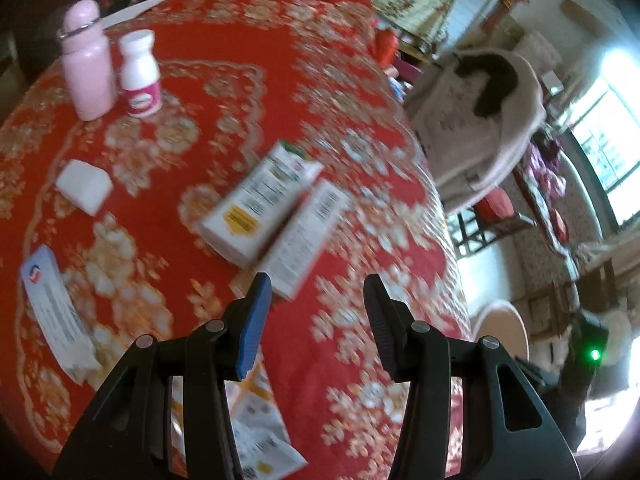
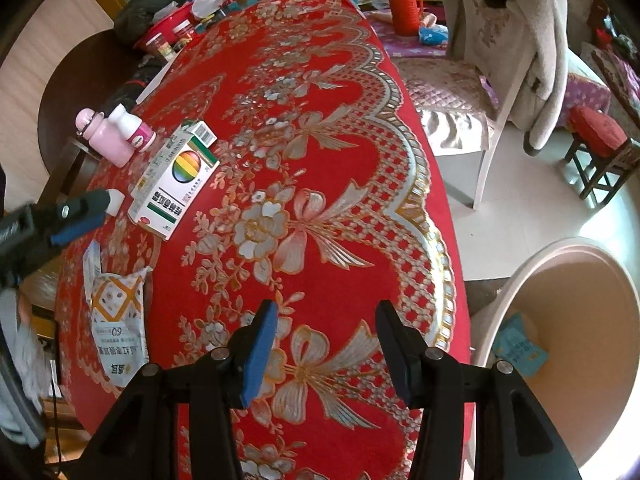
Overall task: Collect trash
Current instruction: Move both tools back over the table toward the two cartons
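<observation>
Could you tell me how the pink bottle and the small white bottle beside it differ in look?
The pink bottle is taller than the small white bottle. The pink bottle is pink all over, with a rounded cap and a metal ring at its neck; the white bottle has a flat-topped white cap and a magenta label round its lower body. Both stand upright, side by side, on the red floral tablecloth.

You've got a red floral tablecloth [image 2: 320, 140] across the frame, pink bottle [image 2: 105, 136] touching white pill bottle [image 2: 134, 128] at left, red thermos [image 2: 404, 4] top centre, coat-draped chair [image 2: 500, 40] upper right, red stool [image 2: 600, 136] far right.
</observation>
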`<state>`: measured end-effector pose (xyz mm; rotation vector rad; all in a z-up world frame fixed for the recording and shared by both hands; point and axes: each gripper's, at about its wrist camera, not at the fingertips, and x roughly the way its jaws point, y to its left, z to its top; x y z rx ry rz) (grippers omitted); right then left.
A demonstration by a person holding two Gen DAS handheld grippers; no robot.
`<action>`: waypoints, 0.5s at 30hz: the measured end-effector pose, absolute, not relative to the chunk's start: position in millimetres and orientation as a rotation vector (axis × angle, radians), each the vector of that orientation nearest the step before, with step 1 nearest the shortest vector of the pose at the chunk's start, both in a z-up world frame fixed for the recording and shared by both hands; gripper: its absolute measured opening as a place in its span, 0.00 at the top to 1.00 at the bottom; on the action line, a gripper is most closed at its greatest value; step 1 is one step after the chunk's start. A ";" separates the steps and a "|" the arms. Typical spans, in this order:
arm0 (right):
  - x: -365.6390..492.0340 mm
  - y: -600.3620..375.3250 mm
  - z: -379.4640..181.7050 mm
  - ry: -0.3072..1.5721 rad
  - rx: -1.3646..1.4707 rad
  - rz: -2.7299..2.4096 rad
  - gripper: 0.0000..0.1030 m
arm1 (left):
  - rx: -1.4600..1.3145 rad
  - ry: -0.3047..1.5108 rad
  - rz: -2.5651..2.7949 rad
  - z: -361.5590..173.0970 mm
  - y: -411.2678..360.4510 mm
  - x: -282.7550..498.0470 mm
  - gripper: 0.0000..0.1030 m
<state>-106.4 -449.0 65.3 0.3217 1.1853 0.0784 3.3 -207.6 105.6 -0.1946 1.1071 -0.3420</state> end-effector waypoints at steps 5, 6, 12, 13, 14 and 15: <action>-97.0 -442.8 70.9 1.166 0.328 0.083 0.52 | -0.190 1.141 -0.325 92.7 -202.4 28.2 0.55; -95.7 -441.6 72.0 1.163 0.329 0.084 0.52 | -0.191 1.153 -0.330 88.8 -202.1 32.1 0.55; -90.8 -437.4 73.2 1.156 0.335 0.079 0.51 | -0.181 1.207 -0.389 72.9 -210.9 41.1 0.55; -90.5 -437.5 72.5 1.157 0.339 0.078 0.51 | -0.183 1.215 -0.398 70.4 -212.9 42.2 0.55; -90.6 -437.7 71.5 1.158 0.343 0.076 0.51 | -0.182 1.218 -0.402 68.4 -213.8 42.6 0.55; -90.7 -438.0 70.9 1.159 0.346 0.075 0.51 | -0.181 1.219 -0.407 66.7 -215.7 43.2 0.55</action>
